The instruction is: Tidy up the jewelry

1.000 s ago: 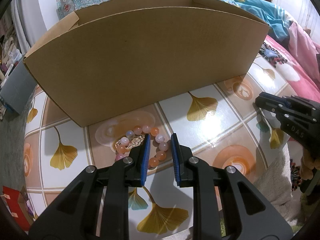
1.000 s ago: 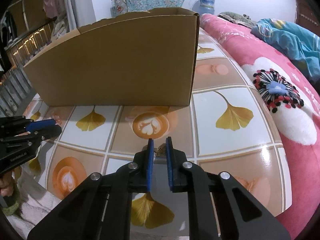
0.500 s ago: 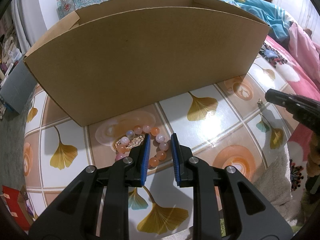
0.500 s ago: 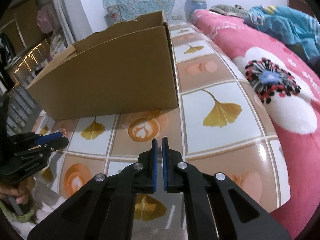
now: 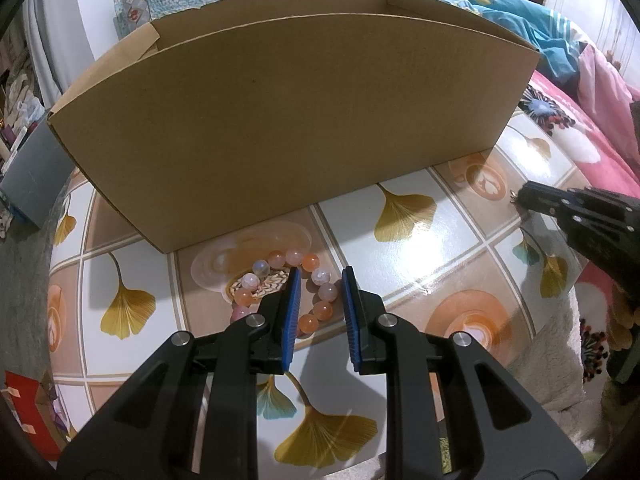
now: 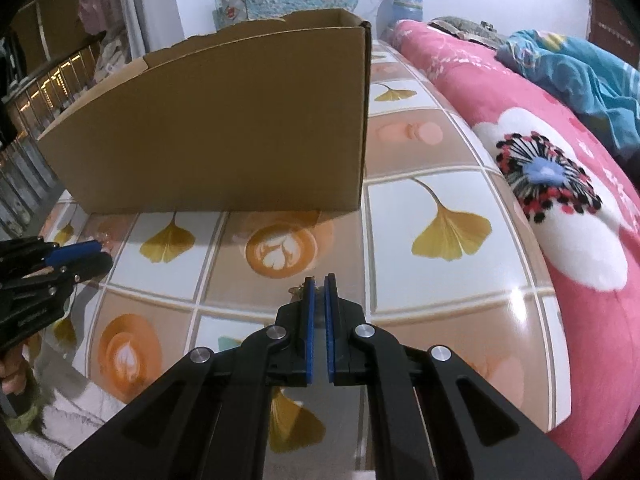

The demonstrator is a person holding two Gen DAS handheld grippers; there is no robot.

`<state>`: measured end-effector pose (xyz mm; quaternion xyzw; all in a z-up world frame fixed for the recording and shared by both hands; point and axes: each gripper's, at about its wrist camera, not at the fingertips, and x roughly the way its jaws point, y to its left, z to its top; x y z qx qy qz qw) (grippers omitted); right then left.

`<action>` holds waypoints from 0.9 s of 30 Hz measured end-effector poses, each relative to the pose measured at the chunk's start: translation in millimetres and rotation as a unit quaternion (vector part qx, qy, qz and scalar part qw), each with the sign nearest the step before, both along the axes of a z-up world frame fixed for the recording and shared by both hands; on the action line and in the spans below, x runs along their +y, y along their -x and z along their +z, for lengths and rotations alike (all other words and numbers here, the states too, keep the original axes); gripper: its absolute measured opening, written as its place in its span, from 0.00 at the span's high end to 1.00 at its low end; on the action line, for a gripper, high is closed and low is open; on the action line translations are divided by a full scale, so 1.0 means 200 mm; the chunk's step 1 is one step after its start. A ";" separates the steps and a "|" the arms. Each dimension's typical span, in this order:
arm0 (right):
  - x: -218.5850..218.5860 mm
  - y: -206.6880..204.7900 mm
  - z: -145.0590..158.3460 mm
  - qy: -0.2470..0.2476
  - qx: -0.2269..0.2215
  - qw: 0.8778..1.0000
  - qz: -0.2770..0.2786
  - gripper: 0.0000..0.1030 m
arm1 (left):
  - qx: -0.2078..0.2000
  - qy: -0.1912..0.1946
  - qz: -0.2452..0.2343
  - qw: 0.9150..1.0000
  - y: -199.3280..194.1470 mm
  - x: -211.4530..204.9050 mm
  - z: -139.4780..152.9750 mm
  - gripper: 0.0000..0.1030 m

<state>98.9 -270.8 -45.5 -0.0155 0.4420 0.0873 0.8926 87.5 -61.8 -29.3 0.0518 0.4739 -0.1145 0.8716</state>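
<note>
surface: glossy table (image 5: 436, 256) printed with ginkgo leaves and latte cups | on it: open cardboard box (image 5: 288, 136) at the back; bead bracelet (image 5: 308, 292) just in front of the box, apart from it

left gripper (image 5: 319, 280) slightly parted, right gripper (image 6: 319, 280) closed, both angled downward.

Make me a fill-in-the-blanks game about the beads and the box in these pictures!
1. The bead bracelet lies on the ____.
2. The big box is made of ____.
3. The left gripper has ____ pads.
4. The right gripper pinches a tiny ____ trinket.

Missing words: table; cardboard; blue; gold
</note>
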 end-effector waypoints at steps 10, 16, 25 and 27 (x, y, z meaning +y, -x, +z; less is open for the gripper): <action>-0.04 0.03 0.02 -0.043 -0.009 0.999 -0.007 0.94 | 0.000 0.001 -0.001 1.000 0.00 0.00 0.00 0.81; 0.00 0.01 0.00 -0.033 -0.009 0.999 -0.010 0.81 | 0.000 0.001 -0.001 1.000 0.00 0.00 0.00 0.81; 0.09 0.01 -0.01 0.017 -0.031 0.999 0.001 0.81 | 0.001 -0.001 0.000 1.000 0.00 -0.01 0.01 0.81; 0.09 0.01 -0.01 0.019 -0.031 0.999 0.004 0.81 | 0.001 -0.002 0.000 1.000 0.00 -0.01 0.01 0.81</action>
